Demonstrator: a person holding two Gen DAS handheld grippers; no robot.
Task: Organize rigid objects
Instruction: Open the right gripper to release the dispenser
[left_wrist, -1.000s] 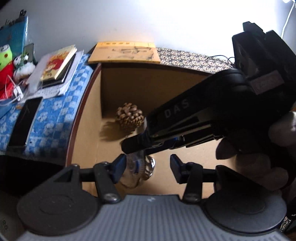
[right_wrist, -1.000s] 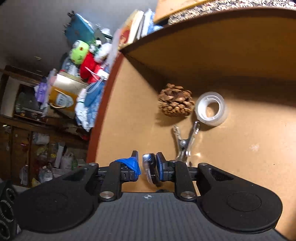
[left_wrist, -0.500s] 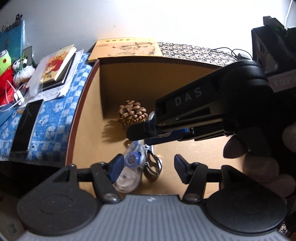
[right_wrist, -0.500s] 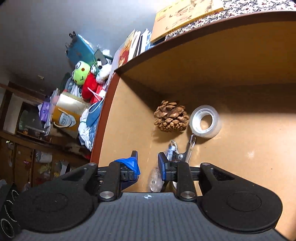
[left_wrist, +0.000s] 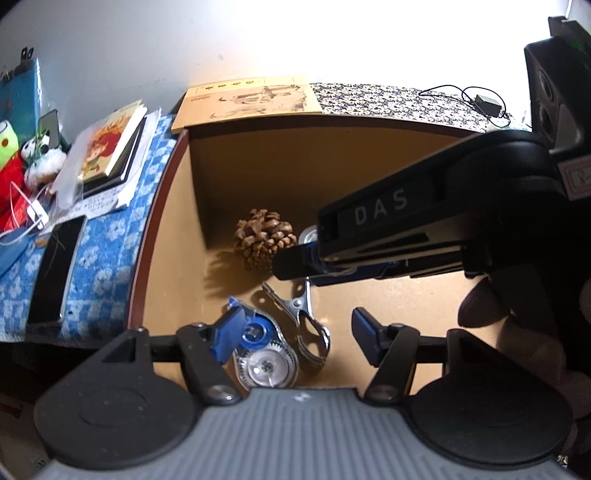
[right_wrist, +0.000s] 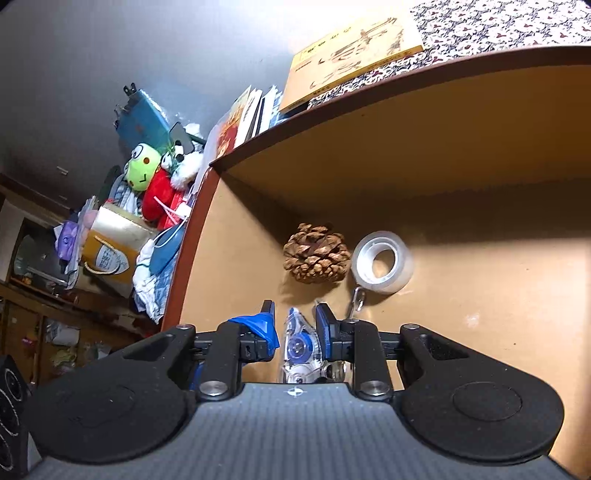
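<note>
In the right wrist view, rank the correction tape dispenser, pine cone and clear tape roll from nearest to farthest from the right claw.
1. Correction tape dispenser: lying between the open fingers of the right claw.
2. Pine cone: ahead, toward the back corner of the drawer.
3. Clear tape roll: ahead and to the right, beside the cone. Ranks 2 and 3 are too close to call.

The open drawer was viewed steeply from above by the left wrist camera. It was viewed from lower and closer by the right wrist camera, aimed at its back corner. The pine cone was shared by both views.
</note>
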